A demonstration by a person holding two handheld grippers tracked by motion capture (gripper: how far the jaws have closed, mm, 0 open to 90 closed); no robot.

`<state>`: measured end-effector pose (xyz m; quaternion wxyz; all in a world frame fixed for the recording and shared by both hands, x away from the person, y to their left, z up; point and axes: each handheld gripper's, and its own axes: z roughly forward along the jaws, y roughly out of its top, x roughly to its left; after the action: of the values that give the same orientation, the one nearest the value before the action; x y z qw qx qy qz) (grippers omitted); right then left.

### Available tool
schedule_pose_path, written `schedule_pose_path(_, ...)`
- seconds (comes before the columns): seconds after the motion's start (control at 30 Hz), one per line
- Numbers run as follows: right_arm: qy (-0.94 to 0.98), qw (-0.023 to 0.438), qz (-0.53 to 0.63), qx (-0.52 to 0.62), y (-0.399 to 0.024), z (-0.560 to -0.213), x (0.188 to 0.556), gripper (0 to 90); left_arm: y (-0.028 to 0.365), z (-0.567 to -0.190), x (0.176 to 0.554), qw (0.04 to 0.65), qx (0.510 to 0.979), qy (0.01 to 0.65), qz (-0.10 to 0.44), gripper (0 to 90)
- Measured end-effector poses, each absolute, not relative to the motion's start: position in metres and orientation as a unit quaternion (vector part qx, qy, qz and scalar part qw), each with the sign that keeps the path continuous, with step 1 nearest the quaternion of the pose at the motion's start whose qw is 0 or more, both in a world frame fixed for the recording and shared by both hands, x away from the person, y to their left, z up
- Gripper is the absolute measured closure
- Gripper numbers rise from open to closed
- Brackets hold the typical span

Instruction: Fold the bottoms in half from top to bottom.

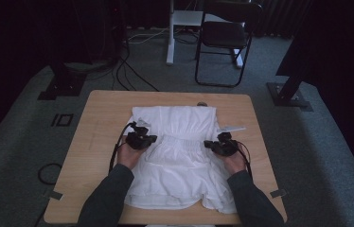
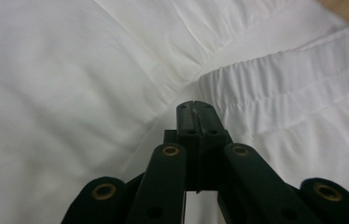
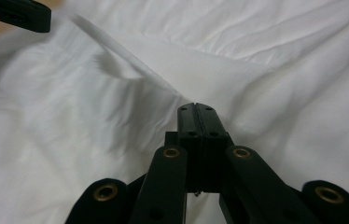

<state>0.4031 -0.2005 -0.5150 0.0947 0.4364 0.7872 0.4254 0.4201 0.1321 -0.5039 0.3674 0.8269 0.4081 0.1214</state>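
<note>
From the high view, a white garment lies spread flat across the middle of the wooden desk, its gathered waistband running across between the two hands. Both forearms in dark sleeves come up from the near edge, angled slightly inward. The left hand rests at the garment's left edge, level with the waistband, and carries the left tool, which points forward and a little inward. The right hand mirrors it at the right edge, with the right tool aimed inward toward the waistband. Cables trail back from both tools along the wrists.

In the left gripper view, the left tool has its two black jaws pressed flat together, tips down close over the white cloth where a fold meets the gathered waistband. No fabric shows between the jaws.

In the right gripper view, the right tool is likewise closed, jaws touching along their length, its tips close above rumpled white cloth beside a raised crease. Nothing is pinched between them. Part of the other tool shows at the upper left corner, over the garment's far edge.
</note>
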Motion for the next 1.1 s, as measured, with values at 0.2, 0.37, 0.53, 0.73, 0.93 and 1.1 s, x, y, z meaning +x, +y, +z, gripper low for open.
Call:
schedule_pose_path(0.2,0.809,0.059,0.396,0.43,-0.179,-0.543,0.424,86.9,0.119,-0.533,0.425,0.346,0.845,0.397,0.098,90.0)
schedule_pose_path(0.37,0.807,0.043,0.423,0.411,-0.181,-0.542,0.415,85.4,0.125,-0.538,0.41,0.365,0.842,0.388,0.087,90.0)
schedule_pose_path(0.53,0.819,0.03,0.454,0.349,-0.182,-0.537,0.384,82.1,0.132,-0.541,0.367,0.41,0.843,0.342,0.069,90.0)
schedule_pose_path(0.73,0.821,0.04,0.479,0.309,-0.191,-0.529,0.359,76.3,0.139,-0.532,0.345,0.431,0.845,0.309,0.074,82.7)
schedule_pose_path(0.93,0.811,0.058,0.487,0.32,-0.18,-0.52,0.361,73.8,0.123,-0.534,0.35,0.409,0.858,0.304,0.071,77.7)
schedule_pose_path(1.1,0.857,0.039,0.429,0.284,-0.159,-0.537,0.343,75.5,0.118,-0.549,0.334,0.375,0.879,0.289,0.061,79.1)
